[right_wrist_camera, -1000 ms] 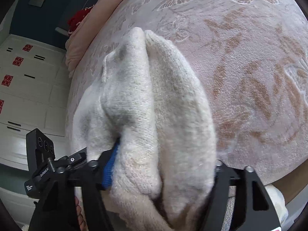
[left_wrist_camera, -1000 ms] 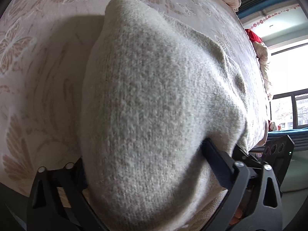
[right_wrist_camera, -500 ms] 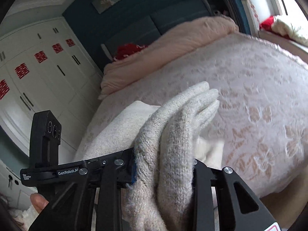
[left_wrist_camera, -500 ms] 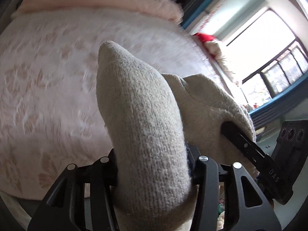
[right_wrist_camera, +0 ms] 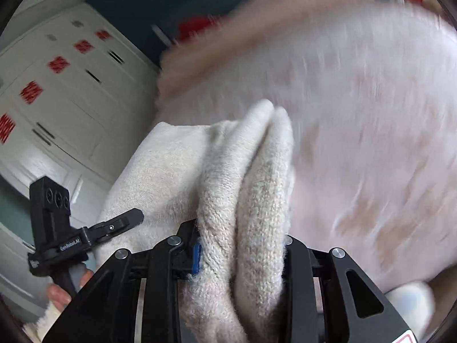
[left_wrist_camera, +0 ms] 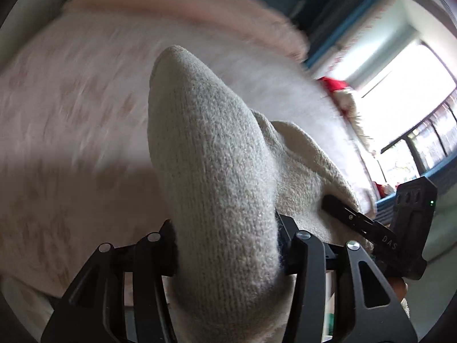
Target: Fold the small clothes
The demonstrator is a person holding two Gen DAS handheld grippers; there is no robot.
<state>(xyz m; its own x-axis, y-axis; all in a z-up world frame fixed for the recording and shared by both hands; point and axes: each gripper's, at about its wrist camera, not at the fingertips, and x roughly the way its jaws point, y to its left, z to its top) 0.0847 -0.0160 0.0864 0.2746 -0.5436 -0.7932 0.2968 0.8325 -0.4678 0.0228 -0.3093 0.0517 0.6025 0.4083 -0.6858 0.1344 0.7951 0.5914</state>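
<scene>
A cream knitted garment (left_wrist_camera: 217,177) is held up between both grippers above the bed. My left gripper (left_wrist_camera: 228,245) is shut on a bunched fold of it, which bulges out past the jaws. My right gripper (right_wrist_camera: 240,248) is shut on another doubled fold of the same garment (right_wrist_camera: 248,177). The knit stretches between the two. The right gripper shows in the left wrist view (left_wrist_camera: 380,231), close by on the right. The left gripper shows in the right wrist view (right_wrist_camera: 85,234), close by on the left. The fingertips are hidden by the fabric.
The bed (left_wrist_camera: 71,108) with a pink patterned cover lies below and ahead, blurred. A pink quilt (left_wrist_camera: 177,8) is rolled at its far end. White wardrobe doors (right_wrist_camera: 57,91) stand to the left, a bright window (left_wrist_camera: 400,91) to the right.
Both grippers have lifted the garment off the bed and tilted up. The jaws have closed tighter on the folds. The view has swung towards the far end of the bed.
</scene>
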